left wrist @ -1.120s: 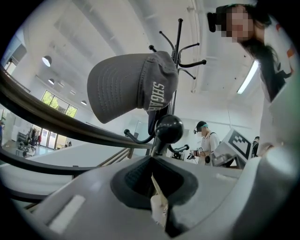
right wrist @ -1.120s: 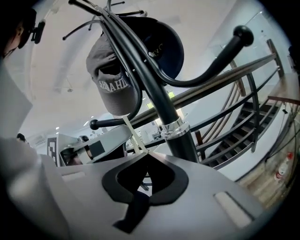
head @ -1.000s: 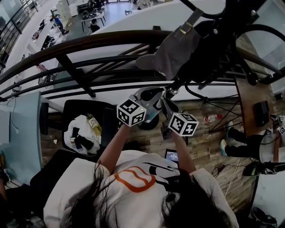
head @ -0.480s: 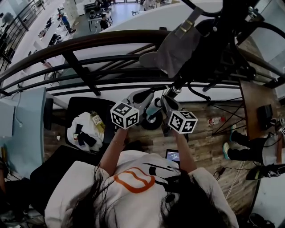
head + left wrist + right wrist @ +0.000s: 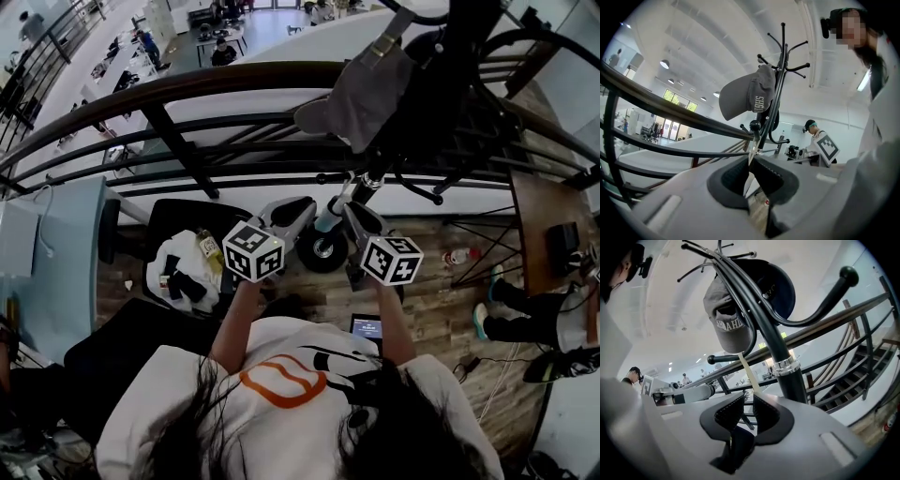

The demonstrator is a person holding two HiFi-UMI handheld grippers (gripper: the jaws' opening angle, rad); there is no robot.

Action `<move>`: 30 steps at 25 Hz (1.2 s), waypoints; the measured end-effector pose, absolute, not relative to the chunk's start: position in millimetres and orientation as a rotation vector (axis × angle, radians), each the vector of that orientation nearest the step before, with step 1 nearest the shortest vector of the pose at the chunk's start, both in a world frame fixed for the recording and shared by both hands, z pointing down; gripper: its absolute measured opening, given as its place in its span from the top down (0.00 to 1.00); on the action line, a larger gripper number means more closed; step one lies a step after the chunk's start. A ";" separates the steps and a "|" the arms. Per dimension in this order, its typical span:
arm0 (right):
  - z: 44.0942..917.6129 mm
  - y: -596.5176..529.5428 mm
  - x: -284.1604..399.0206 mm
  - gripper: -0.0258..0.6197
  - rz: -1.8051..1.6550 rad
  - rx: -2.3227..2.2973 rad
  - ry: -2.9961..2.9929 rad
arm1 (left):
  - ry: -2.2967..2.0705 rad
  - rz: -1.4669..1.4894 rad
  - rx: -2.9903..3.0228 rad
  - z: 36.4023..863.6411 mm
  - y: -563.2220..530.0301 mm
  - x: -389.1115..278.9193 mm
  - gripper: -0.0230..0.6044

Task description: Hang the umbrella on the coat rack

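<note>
The black coat rack (image 5: 371, 178) stands by the railing with a grey cap (image 5: 361, 89) on an upper hook. In the left gripper view the rack (image 5: 777, 89) and cap (image 5: 747, 96) rise ahead. My left gripper (image 5: 298, 208) is left of the pole and my right gripper (image 5: 349, 212) is just beside it. A pale umbrella strap (image 5: 747, 369) runs from the right gripper (image 5: 747, 406), shut on it, up to a low hook. The dark umbrella (image 5: 736, 446) hangs under those jaws. The left gripper (image 5: 749, 166) pinches the strap (image 5: 752, 149) too, below a knobbed hook.
A curved dark railing (image 5: 187, 89) runs behind the rack, with a drop to a lower floor beyond. A black chair (image 5: 159, 225) holding white cloth is at left. The rack's round base (image 5: 322, 251), a tablet (image 5: 366, 326), a bottle (image 5: 457, 255) and a wooden desk (image 5: 539, 211) are nearby.
My left gripper has drawn back to the left and toward me, away from the pole. The right gripper has shifted only slightly to the right.
</note>
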State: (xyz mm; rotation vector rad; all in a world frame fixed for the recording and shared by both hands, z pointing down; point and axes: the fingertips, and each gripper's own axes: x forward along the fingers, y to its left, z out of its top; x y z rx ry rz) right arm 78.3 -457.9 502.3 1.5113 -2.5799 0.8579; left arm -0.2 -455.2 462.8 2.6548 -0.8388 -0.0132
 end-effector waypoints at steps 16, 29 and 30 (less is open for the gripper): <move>466.4 -379.2 105.9 0.85 0.726 1.447 -2.647 | -0.919 0.005 2.691 424.5 -386.6 22.2 0.93; 456.7 -304.3 117.2 0.85 0.686 1.318 -2.713 | -0.993 0.014 2.678 418.8 -310.5 47.8 0.93; 457.3 -297.9 117.6 0.85 0.679 1.306 -2.714 | -1.004 0.011 2.673 419.1 -304.0 48.4 0.93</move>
